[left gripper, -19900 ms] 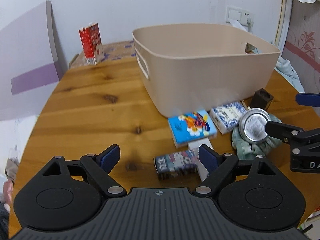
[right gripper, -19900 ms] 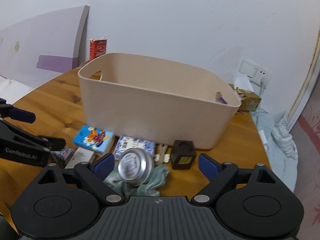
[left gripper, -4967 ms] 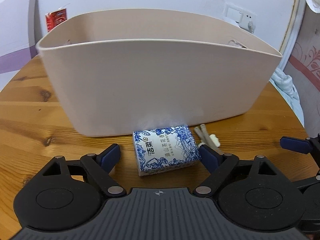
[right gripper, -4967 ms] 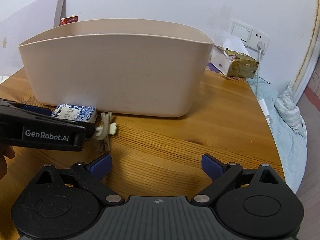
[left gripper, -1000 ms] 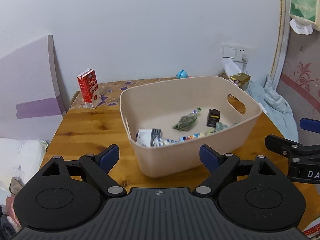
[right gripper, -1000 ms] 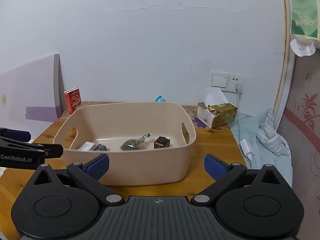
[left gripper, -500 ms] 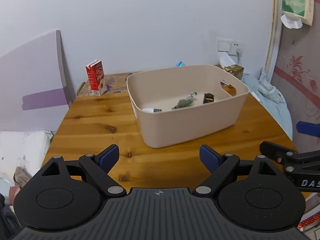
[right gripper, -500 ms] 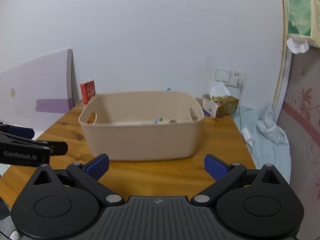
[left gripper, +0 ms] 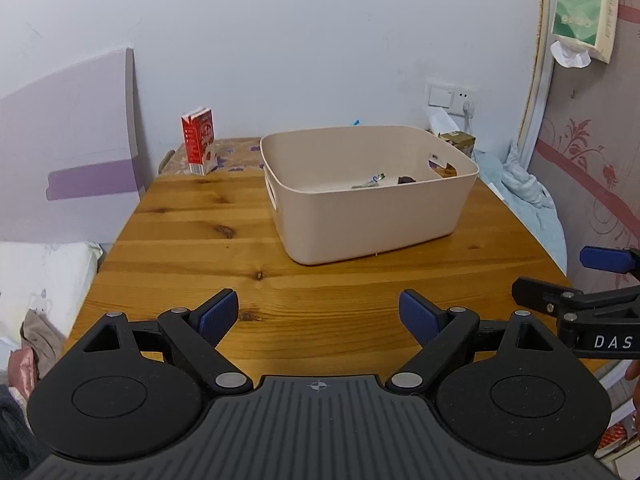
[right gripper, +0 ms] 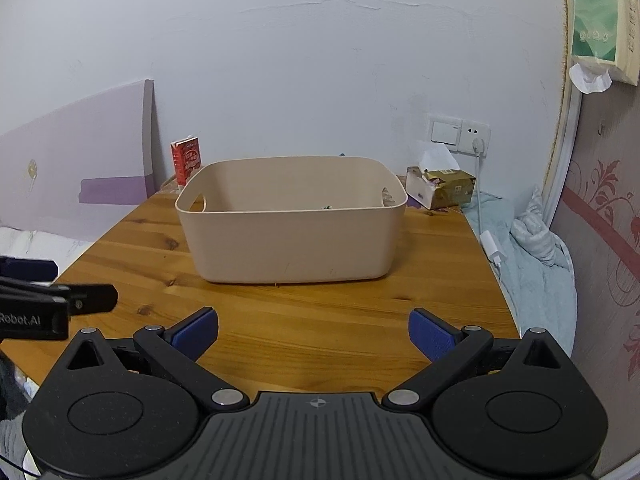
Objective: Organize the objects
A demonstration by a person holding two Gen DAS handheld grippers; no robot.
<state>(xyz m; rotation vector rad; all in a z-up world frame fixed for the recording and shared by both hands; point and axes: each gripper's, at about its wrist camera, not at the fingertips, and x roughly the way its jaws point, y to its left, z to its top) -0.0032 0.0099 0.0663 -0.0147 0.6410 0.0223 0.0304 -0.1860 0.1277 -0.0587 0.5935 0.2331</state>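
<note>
The beige bin [left gripper: 372,200] is sitting on the far half of the tabletop [left gripper: 192,240], nearer its far right corner than its left, with one long wall facing the near edge. Inside it, only a few small things are showing over the rim: a greenish wrapped item [left gripper: 370,182] and a dark little block [left gripper: 406,179] lying on the floor of the bin toward its right end; the rest of the contents are hidden by the near wall. No loose items are showing on the wood around the bin, so the sorting is looking finished, and this reads as the closing step, with both tools held back at the near edge. If anything is left to do, it calls only for a check over the rim that nothing is hanging out, then setting the tools down.

The left gripper [left gripper: 320,314] is hovering over the near edge with its blue-padded fingers [left gripper: 218,312] spread wide, holding nothing and touching nothing. The right gripper [right gripper: 314,334] is doing the same beside it, jaws wide apart and empty, well apart from the bin.

Beyond the bin, a red carton [left gripper: 198,146] is standing upright by the far left corner, and a tissue box [right gripper: 440,192] is resting off the far right corner near the wall socket [right gripper: 460,132].
</note>
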